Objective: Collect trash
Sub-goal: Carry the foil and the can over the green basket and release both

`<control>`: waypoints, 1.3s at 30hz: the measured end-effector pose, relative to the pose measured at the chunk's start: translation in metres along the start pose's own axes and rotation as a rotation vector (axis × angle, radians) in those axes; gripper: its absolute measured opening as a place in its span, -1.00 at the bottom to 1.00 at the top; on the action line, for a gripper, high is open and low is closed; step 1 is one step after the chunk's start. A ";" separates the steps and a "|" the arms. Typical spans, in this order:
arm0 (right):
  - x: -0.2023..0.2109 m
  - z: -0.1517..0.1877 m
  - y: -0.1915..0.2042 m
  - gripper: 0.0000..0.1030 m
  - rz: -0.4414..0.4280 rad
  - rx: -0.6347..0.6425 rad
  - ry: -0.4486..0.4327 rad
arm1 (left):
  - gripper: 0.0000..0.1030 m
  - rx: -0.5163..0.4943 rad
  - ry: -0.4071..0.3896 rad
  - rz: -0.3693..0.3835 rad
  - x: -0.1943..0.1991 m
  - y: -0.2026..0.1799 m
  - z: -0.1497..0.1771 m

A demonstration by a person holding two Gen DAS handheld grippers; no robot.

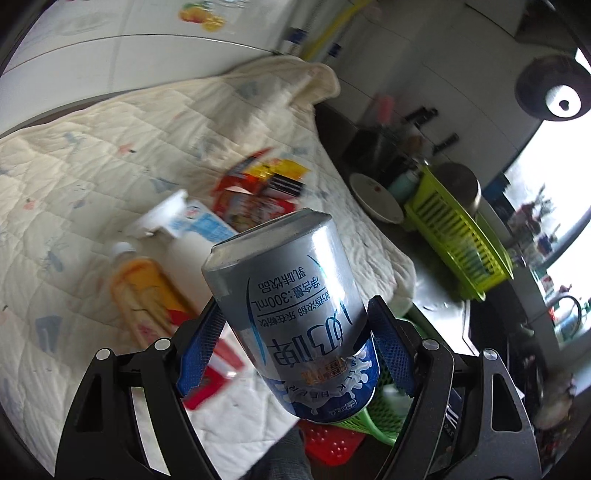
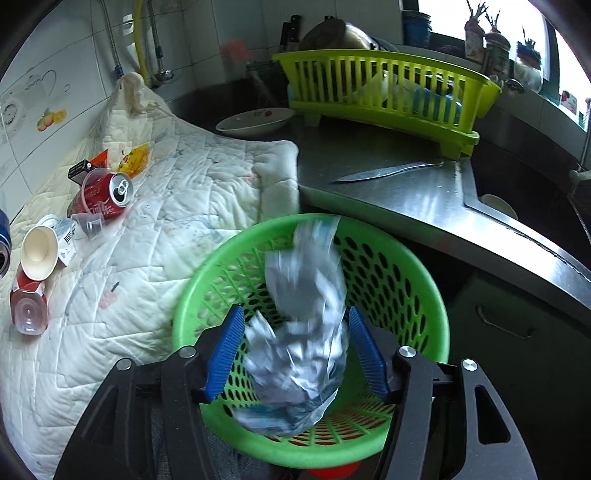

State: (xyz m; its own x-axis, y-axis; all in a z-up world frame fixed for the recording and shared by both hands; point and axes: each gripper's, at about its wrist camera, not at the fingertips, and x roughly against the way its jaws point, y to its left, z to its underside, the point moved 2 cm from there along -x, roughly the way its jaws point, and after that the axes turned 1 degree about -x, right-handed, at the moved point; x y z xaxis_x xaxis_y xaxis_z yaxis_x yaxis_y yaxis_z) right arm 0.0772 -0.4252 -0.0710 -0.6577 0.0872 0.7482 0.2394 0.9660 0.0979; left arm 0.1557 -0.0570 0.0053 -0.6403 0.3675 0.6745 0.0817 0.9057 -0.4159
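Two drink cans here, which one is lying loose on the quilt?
The red can, lying on its side on the white quilt. The silver-and-blue can is off the quilt, clamped in the left gripper.

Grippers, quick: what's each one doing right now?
Left claw: closed on the silver-and-blue drink can.
Right claw: open, crumpled clear plastic bag between its pads above the green perforated plastic basket.

White tiled wall (image 2: pixel 74 55), steel counter (image 2: pixel 388 192), bright window (image 2: pixel 443 14) behind.

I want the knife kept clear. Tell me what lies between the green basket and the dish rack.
In the right wrist view, only a kitchen knife lies on the steel counter between the green basket and the dish rack.
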 end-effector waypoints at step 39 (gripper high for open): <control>0.061 0.026 -0.113 0.71 0.103 -0.141 -0.128 | 0.54 -0.482 0.422 0.181 -0.183 -0.232 0.159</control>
State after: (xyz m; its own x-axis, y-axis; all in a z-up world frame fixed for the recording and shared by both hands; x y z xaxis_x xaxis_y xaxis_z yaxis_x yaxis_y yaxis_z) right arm -0.0084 -0.5225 -0.0534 -0.7075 0.2224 0.6708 0.4018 0.9074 0.1229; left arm 0.1322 -0.3674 -0.1187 -0.2386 0.4853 0.8412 0.5552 0.7789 -0.2918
